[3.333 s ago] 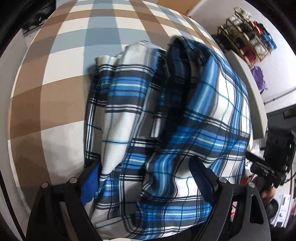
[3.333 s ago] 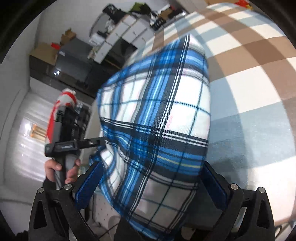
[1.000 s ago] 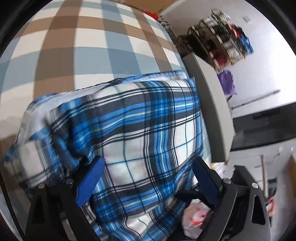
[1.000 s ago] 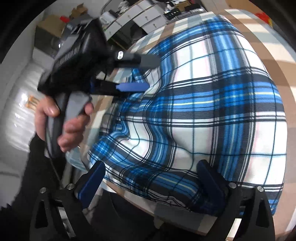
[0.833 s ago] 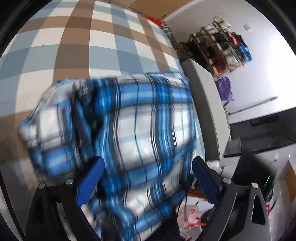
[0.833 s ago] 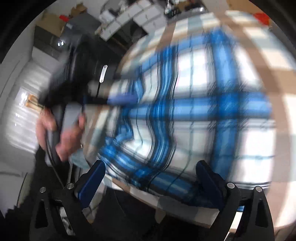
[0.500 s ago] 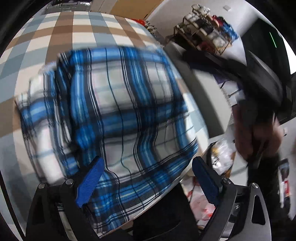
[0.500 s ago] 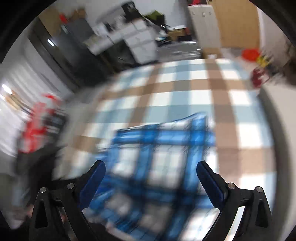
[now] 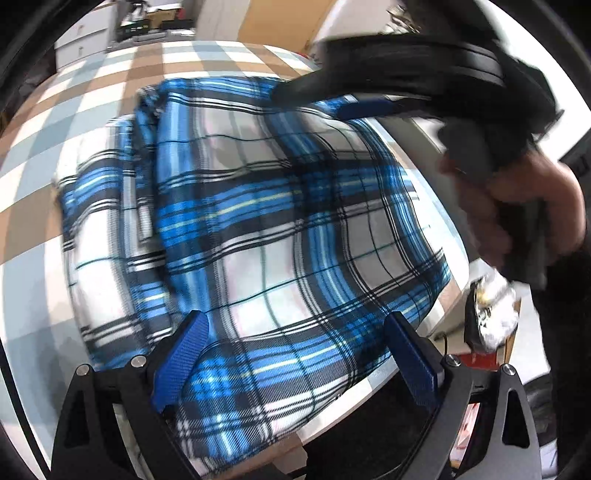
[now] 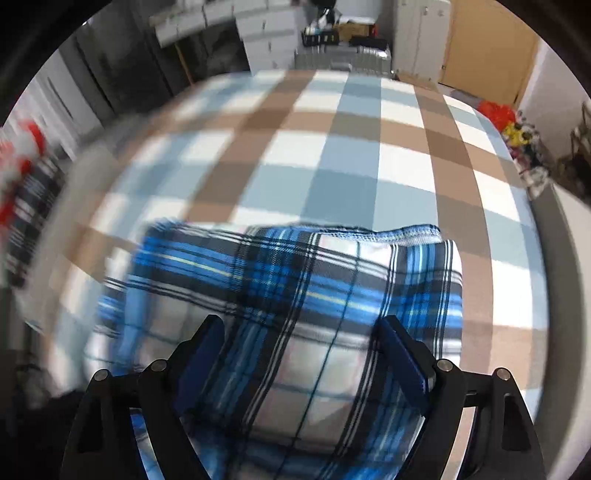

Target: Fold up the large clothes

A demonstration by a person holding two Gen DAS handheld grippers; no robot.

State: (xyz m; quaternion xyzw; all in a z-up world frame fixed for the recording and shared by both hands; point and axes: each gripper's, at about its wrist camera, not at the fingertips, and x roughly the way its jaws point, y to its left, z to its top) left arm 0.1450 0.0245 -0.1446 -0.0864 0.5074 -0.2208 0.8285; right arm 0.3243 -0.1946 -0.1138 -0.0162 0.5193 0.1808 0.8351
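Observation:
A blue, white and black plaid garment (image 9: 258,221) lies folded on the checked table, its near edge hanging over the table's front edge. My left gripper (image 9: 295,350) is open above the garment's near part and holds nothing. In the right wrist view the same garment (image 10: 295,295) lies below my right gripper (image 10: 303,354), which is open and empty above it. The right gripper also shows in the left wrist view (image 9: 369,107), held in a hand above the garment's far right side.
The table has a brown, blue and white checked cloth (image 10: 351,147). White drawers and a dark cabinet (image 10: 269,33) stand beyond it. The table's grey edge (image 9: 424,147) runs along the right. Clutter (image 9: 491,325) lies on the floor below.
Both grippers have let go of the garment and drawn back. The right gripper has swung round to face across the table. The garment now lies folded flat.

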